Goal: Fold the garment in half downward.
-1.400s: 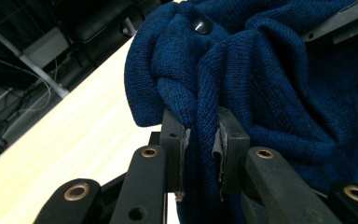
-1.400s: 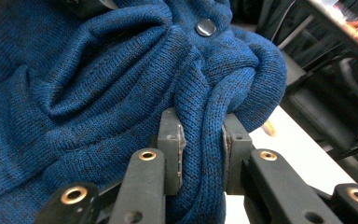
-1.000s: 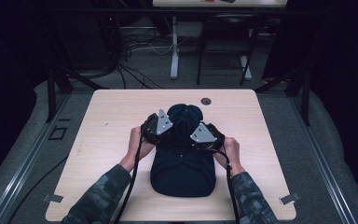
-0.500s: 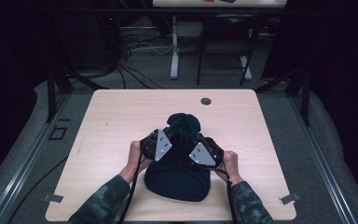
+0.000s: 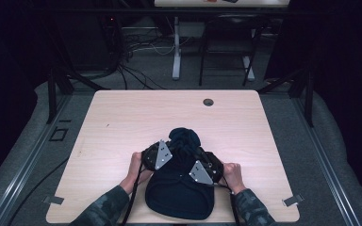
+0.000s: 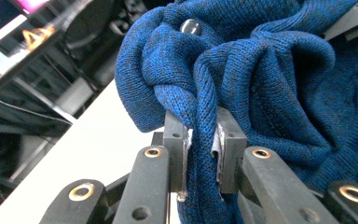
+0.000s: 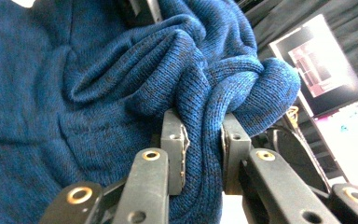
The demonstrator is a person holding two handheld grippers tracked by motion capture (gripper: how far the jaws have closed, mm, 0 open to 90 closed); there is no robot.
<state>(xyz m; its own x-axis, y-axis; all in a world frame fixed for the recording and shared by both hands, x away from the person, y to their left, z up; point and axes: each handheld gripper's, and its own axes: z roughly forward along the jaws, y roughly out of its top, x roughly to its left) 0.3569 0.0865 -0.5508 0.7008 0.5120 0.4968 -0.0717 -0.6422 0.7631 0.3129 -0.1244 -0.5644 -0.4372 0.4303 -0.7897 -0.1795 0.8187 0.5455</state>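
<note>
A dark blue knitted sweater [image 5: 179,193] lies bunched near the table's front edge, with a raised fold [image 5: 185,139] at its far end. My left gripper [image 5: 169,151] is shut on a thick fold of the knit [image 6: 203,116]; a small dark button [image 6: 190,26] sits on the cloth above it. My right gripper [image 5: 199,162] is shut on another bunched fold [image 7: 203,126]. The two grippers sit close together over the sweater's far part, and the fabric hides their fingertips in the high view.
The light wooden table [image 5: 122,122] has a round cable hole [image 5: 208,102] near its far edge. Behind the table stand dark frames, cables and a table leg [image 5: 176,47] on the floor.
Both grippers have pulled back toward the person, drawing the sweater's far part over itself. The sweater now lies shorter and closer to the front edge.
</note>
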